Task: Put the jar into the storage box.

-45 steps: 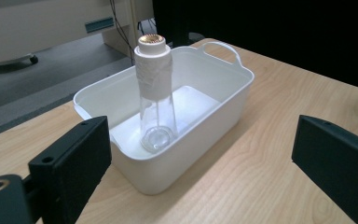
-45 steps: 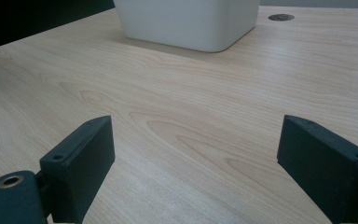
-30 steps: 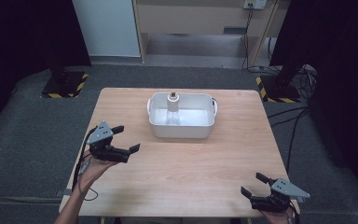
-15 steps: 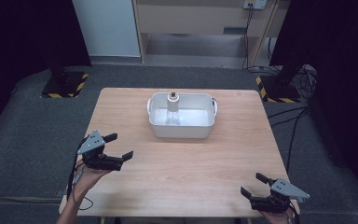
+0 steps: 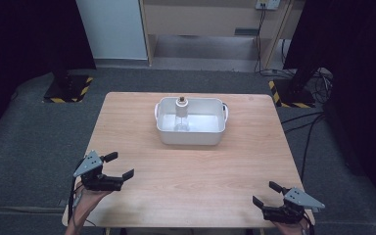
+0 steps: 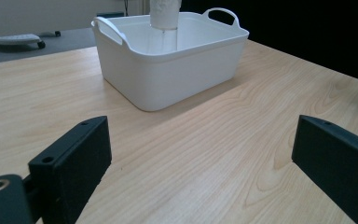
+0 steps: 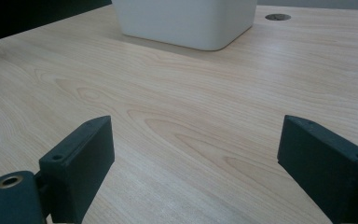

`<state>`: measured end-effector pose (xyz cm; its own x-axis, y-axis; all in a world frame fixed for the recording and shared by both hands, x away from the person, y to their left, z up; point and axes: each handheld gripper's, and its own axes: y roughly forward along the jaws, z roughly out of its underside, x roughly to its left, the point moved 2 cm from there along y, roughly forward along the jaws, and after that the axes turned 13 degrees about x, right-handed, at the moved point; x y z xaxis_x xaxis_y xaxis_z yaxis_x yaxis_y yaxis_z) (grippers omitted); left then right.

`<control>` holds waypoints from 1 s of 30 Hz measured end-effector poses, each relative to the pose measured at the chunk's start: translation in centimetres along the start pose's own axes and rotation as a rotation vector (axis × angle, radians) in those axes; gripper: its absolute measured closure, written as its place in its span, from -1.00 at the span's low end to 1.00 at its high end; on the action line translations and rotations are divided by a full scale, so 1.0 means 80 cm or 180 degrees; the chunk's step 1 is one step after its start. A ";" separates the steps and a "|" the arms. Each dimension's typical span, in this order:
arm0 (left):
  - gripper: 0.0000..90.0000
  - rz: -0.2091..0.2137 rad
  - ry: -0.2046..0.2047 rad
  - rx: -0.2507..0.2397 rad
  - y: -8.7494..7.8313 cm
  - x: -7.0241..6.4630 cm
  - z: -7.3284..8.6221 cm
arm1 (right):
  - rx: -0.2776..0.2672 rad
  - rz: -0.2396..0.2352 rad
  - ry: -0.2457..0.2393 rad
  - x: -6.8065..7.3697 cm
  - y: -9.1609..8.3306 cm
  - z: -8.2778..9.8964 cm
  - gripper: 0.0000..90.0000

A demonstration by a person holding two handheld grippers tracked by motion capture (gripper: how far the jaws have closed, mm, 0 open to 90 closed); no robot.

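Standing in the tub [image 5: 191,134], the bottle [image 5: 181,113] is well apart from the left hand-held gripper [image 5: 119,165].

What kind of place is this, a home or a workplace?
Probably a lab or recording studio, not a home: a lone wooden table on grey carpet, black curtains at both sides, stand bases marked with yellow-black hazard tape, and loose cables.
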<state>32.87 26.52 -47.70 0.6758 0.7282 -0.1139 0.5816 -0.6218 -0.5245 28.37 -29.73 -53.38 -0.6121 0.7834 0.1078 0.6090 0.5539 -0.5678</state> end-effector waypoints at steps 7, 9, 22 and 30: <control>-0.92 0.0087 -0.0044 -0.0049 -0.003 -0.005 0.024 | -0.0002 0.0000 -0.0006 0.000 0.000 0.000 -0.76; -0.92 0.0115 -0.0038 -0.0034 -0.001 -0.008 0.032 | 0.0002 -0.0002 0.0003 0.000 0.000 0.000 -0.76; -0.91 0.0134 0.0004 0.0103 0.010 -0.018 0.064 | -0.0001 -0.0003 -0.0006 0.000 0.000 0.000 -0.76; -0.91 0.0158 0.0050 0.0214 0.019 -0.018 0.077 | -0.0005 -0.0016 -0.0018 0.001 0.000 0.000 -0.76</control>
<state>29.97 26.35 -53.55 0.7103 0.6921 -0.1282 0.5159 -0.6359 -0.5740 28.33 -29.67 -53.37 -0.6180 0.7790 0.1061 0.6067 0.5583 -0.5659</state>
